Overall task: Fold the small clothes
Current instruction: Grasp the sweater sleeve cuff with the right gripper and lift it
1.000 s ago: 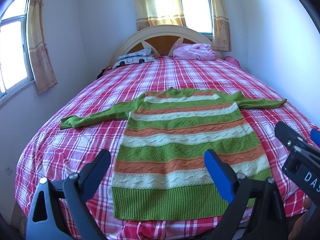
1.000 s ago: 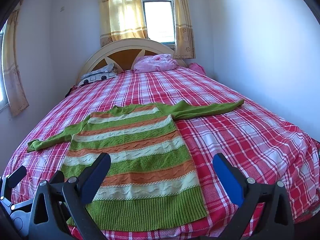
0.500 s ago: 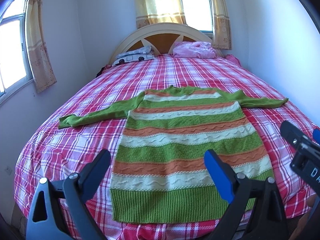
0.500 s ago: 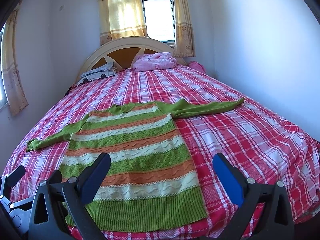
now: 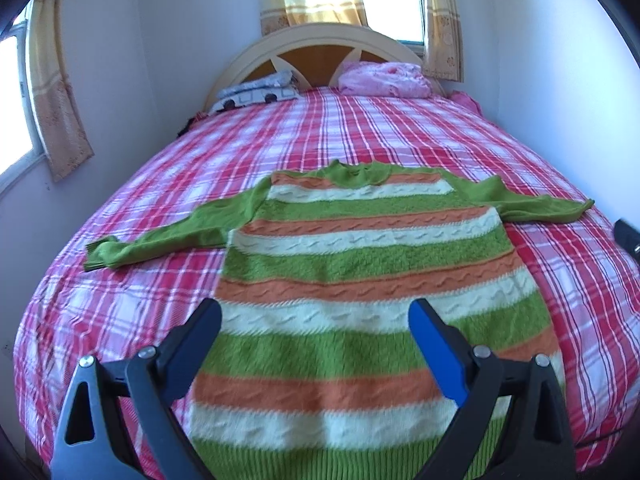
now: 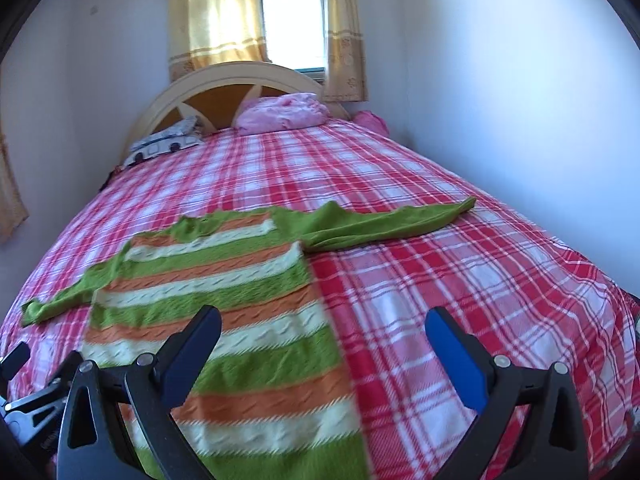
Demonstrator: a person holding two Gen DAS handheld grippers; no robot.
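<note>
Plaid bed [image 5: 168, 208], window light. Left sleeve [image 5: 160, 236] reaches toward the left edge; striped sweater [image 5: 360, 264] lies flat near the foot edge. Left gripper [image 5: 316, 328] and right gripper [image 6: 324, 334] both spread, empty. Risk: thick knit could bunch or drag the sheet if pinched off-seam.

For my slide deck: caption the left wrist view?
Open left gripper above a striped sweater spread flat on a plaid bed, sleeves out.
</note>
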